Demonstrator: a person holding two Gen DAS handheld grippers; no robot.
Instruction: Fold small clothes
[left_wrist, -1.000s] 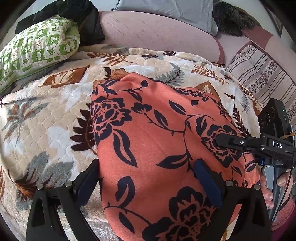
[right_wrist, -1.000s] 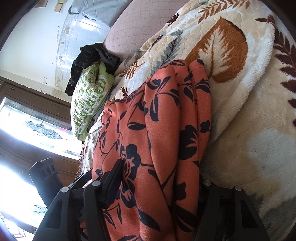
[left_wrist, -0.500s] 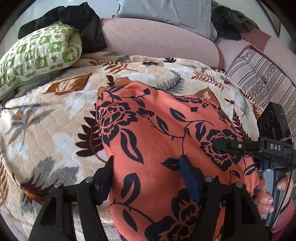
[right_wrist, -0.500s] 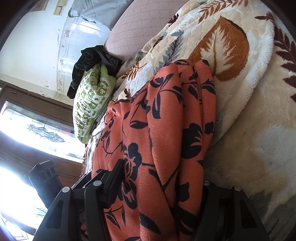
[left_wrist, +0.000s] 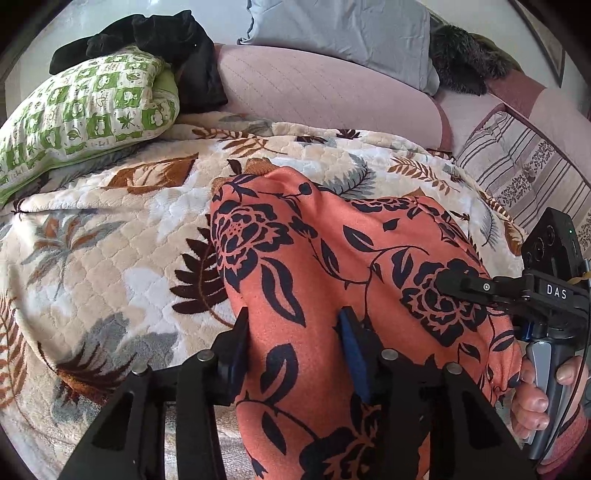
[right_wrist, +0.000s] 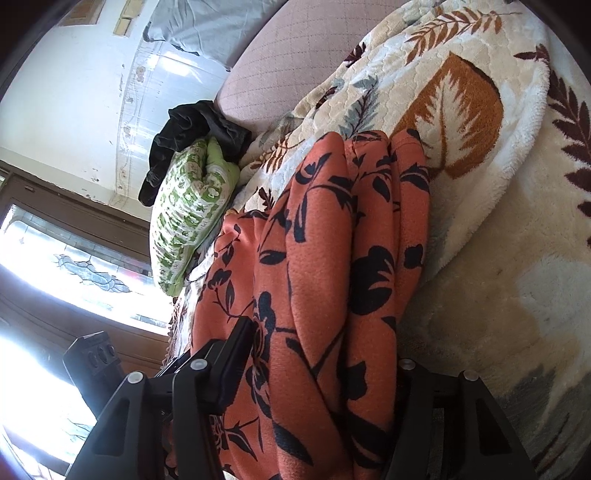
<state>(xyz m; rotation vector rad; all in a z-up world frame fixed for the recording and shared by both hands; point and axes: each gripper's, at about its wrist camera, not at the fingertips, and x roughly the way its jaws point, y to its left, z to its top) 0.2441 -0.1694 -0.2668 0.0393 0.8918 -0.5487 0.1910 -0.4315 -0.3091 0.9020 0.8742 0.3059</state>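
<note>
An orange garment with black flowers (left_wrist: 332, 258) lies on the leaf-patterned blanket (left_wrist: 92, 240). My left gripper (left_wrist: 293, 332) is closing on its near left edge, fabric bunched between the two jaws. My right gripper shows at the right of the left wrist view (left_wrist: 461, 286), over the garment's right side. In the right wrist view the garment (right_wrist: 314, 277) is gathered in folds between the right gripper's jaws (right_wrist: 325, 354), which hold it.
A green patterned pillow (left_wrist: 81, 110) and a black cloth (left_wrist: 166, 40) lie at the far left. A pink sofa back (left_wrist: 314, 88) with a grey cushion (left_wrist: 340, 29) runs behind. A striped cushion (left_wrist: 517, 166) sits at the right.
My left gripper's jaws have narrowed steadily onto the garment's near edge. The garment has been drawn slightly toward me. The right gripper keeps its hold and barely moves.
</note>
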